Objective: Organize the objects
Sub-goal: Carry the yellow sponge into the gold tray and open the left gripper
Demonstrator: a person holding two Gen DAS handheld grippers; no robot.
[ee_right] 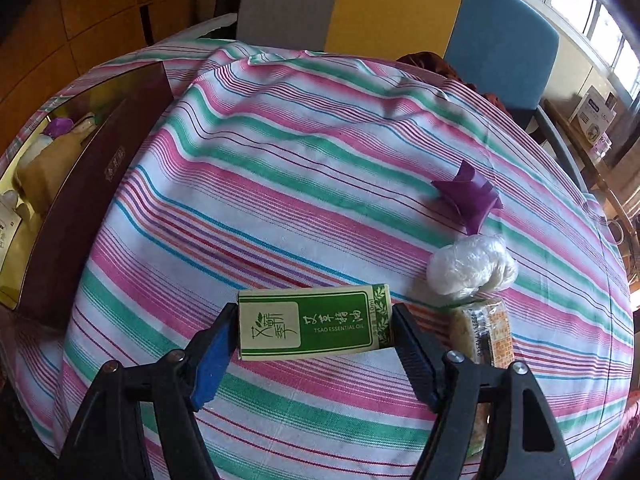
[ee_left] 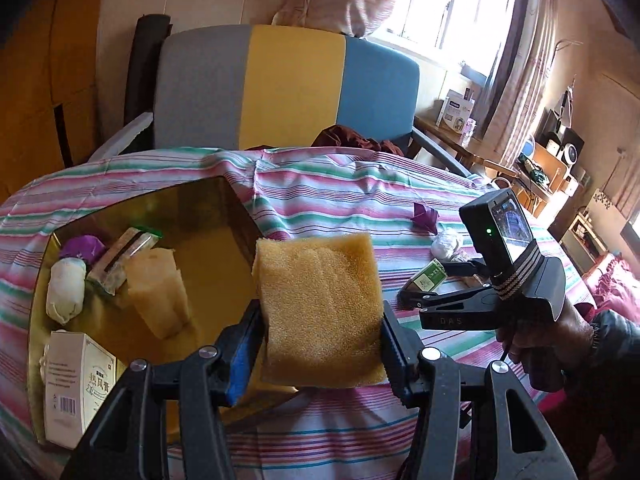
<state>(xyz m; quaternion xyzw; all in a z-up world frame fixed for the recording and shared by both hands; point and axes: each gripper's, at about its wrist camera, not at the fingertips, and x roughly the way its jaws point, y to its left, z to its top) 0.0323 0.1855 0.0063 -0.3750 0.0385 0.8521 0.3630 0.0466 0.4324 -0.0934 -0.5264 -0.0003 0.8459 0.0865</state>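
Sponge (ee_left: 320, 308) clamped in left gripper (ee_left: 322, 344), held above the cloth (ee_left: 352, 184) beside the gold box (ee_left: 224, 240). Green carton (ee_right: 314, 323) lies on cloth between right gripper (ee_right: 314, 344) fingers; pads look touching both ends, grip unclear. Purple wrapper (ee_right: 468, 196) and white bundle (ee_right: 472, 268) lie nearby.

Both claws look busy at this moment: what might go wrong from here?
1. The left claw pinches the soft yellow sponge only at its lower edges, beside the gold-lined box; the foam may slip or catch on the rim.
2. The green essential oil box lies lengthwise between the right claw; it may pivot when lifted.
3. The wrapped bar lies beside it and may get nudged.
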